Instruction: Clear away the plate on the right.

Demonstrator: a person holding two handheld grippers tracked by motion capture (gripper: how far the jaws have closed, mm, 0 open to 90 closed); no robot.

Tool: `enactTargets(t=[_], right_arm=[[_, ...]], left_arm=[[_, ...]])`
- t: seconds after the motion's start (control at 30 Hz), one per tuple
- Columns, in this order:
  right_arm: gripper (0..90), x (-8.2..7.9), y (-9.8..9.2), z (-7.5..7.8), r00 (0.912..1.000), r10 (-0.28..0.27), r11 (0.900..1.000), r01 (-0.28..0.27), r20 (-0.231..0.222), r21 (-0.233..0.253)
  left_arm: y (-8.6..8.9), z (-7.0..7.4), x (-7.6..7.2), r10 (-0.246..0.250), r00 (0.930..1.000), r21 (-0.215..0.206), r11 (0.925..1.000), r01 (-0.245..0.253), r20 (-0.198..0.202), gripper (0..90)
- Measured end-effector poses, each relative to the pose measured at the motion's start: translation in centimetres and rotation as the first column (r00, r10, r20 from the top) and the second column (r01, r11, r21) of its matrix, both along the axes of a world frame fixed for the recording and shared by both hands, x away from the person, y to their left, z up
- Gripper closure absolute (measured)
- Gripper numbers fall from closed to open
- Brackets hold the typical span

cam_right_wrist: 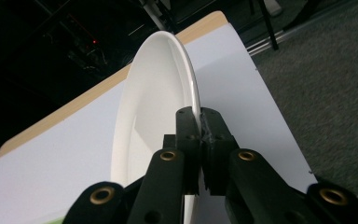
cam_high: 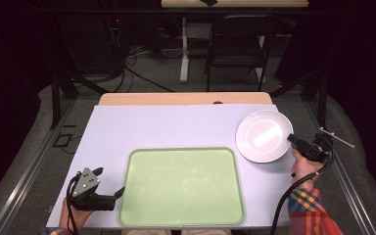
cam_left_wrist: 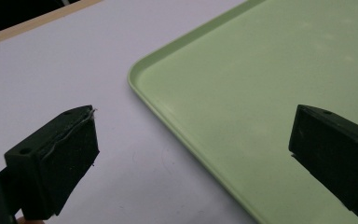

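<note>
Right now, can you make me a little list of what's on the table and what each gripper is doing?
Table: white top, wooden edge at the far side
Tray: green tray, nothing on it, near middle
Plate: white plate, far right of the tray
Left gripper: left gripper, jaws wide apart over the tray's left edge, holding nothing
Right gripper: right gripper, jaws closed on the plate's rim

Plate rim perhaps behind fingers
</note>
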State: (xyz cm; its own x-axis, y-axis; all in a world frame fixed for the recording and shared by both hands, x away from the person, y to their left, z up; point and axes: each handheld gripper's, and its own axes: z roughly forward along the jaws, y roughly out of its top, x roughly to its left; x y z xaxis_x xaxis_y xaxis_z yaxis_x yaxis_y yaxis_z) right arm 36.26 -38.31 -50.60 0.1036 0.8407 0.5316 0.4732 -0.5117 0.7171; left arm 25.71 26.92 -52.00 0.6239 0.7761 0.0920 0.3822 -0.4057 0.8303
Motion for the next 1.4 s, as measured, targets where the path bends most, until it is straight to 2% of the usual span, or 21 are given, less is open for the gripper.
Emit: enactTargets(t=[0.1,0.13,0.17,0.2,0.27,0.3,0.33,0.43,0.47,0.63,0.67,0.7,0.73,0.8,0.9,0.97,1.07,1.2,1.27,1.37,1.4], right_arm=[[87.0,-0.1,0.6,0.7,0.9998,0.016,0.998,-0.015,0.014,-0.065],[87.0,-0.1,0.6,0.7,0.9998,0.016,0.998,-0.015,0.014,-0.065],[87.0,-0.1,0.8,1.0,0.9994,0.022,0.996,-0.02,0.026,-0.086],[87.0,-0.2,1.4,1.6,0.9988,0.038,0.989,-0.033,0.031,-0.143],[87.0,-0.2,1.8,2.0,0.9981,0.048,0.982,-0.041,0.038,-0.182],[87.0,-0.2,1.8,2.0,0.9981,0.048,0.982,-0.041,0.038,-0.182],[86.9,-0.3,2.3,2.3,0.9976,0.056,0.976,-0.047,0.04,-0.215],[86.7,-0.4,2.8,2.7,0.9966,0.067,0.964,-0.053,0.047,-0.261],[86.5,-0.4,3.1,2.9,0.9959,0.075,0.953,-0.057,0.051,-0.297],[86.5,-0.7,4.3,3.6,0.9926,0.102,0.926,-0.071,0.066,-0.37],[86.5,-0.7,4.5,3.7,0.9918,0.108,0.921,-0.074,0.069,-0.382],[86.5,-0.7,4.5,3.7,0.9918,0.108,0.921,-0.074,0.069,-0.382],[86.6,-0.8,4.8,3.9,0.9901,0.119,0.913,-0.079,0.075,-0.401],[86.6,-0.9,5.1,4.1,0.9883,0.13,0.905,-0.085,0.08,-0.417],[86.5,-1.1,5.4,4.3,0.9839,0.157,0.899,-0.106,0.086,-0.426],[86.4,-1.2,5.7,4.5,0.981,0.173,0.885,-0.117,0.087,-0.45],[86.3,-1.4,6.0,4.7,0.978,0.187,0.88,-0.126,0.091,-0.459],[86.1,-1.6,6.5,4.9,0.9722,0.214,0.862,-0.142,0.096,-0.486],[86.0,-1.7,6.8,4.9,0.9686,0.228,0.847,-0.147,0.1,-0.51],[86.0,-1.8,7.1,5.1,0.9656,0.24,0.841,-0.155,0.101,-0.518],[85.8,-1.8,7.4,5.2,0.9624,0.251,0.835,-0.162,0.103,-0.525]], left_arm=[[0.0,0.0,0.0,0.0,1.0,0.0,1.0,0.0,0.0,1.0],[0.0,0.0,0.0,0.0,1.0,0.0,1.0,0.0,-0.001,1.0],[0.0,0.0,0.0,0.001,1.0,-0.001,1.0,-0.001,0.0,1.0],[0.0,0.0,0.0,0.0,1.0,0.0,1.0,0.0,0.001,1.0],[0.0,0.0,0.0,0.0,1.0,0.0,1.0,0.0,-0.001,1.0],[0.0,0.0,0.0,0.0,1.0,0.0,1.0,0.0,-0.001,1.0],[0.0,0.0,0.0,0.001,1.0,-0.001,1.0,-0.001,0.0,1.0],[0.0,0.0,0.0,0.001,1.0,-0.001,1.0,-0.001,0.0,1.0],[0.0,0.0,0.0,0.001,1.0,0.001,1.0,-0.001,-0.002,1.0],[0.0,0.0,0.0,0.001,1.0,0.001,1.0,-0.001,-0.001,1.0],[0.0,0.0,0.0,0.0,1.0,0.0,1.0,0.0,-0.001,1.0],[0.0,0.0,0.0,0.0,1.0,0.0,1.0,0.0,-0.001,1.0],[0.0,0.0,0.0,-0.001,1.0,0.001,1.0,0.001,-0.001,1.0],[0.0,0.0,0.0,-0.001,1.0,0.004,1.0,0.001,0.0,1.0],[-0.1,0.0,0.0,-0.001,1.0,0.003,1.0,0.001,0.0,1.0],[-0.1,0.0,0.0,0.0,1.0,0.001,1.0,0.0,-0.001,0.9],[-0.1,0.0,-0.1,-0.002,1.0,0.003,1.0,0.002,0.003,0.9],[-0.1,0.0,-0.1,-0.002,1.0,0.005,1.0,0.002,0.004,0.9],[-0.1,0.0,0.0,-0.011,0.9999,0.013,0.9998,0.011,0.001,0.9],[-0.1,0.0,0.0,-0.011,0.9999,0.013,0.9999,0.011,0.001,0.8],[-0.1,0.0,0.0,-0.012,0.9999,0.013,0.9998,0.012,0.002,0.8]])
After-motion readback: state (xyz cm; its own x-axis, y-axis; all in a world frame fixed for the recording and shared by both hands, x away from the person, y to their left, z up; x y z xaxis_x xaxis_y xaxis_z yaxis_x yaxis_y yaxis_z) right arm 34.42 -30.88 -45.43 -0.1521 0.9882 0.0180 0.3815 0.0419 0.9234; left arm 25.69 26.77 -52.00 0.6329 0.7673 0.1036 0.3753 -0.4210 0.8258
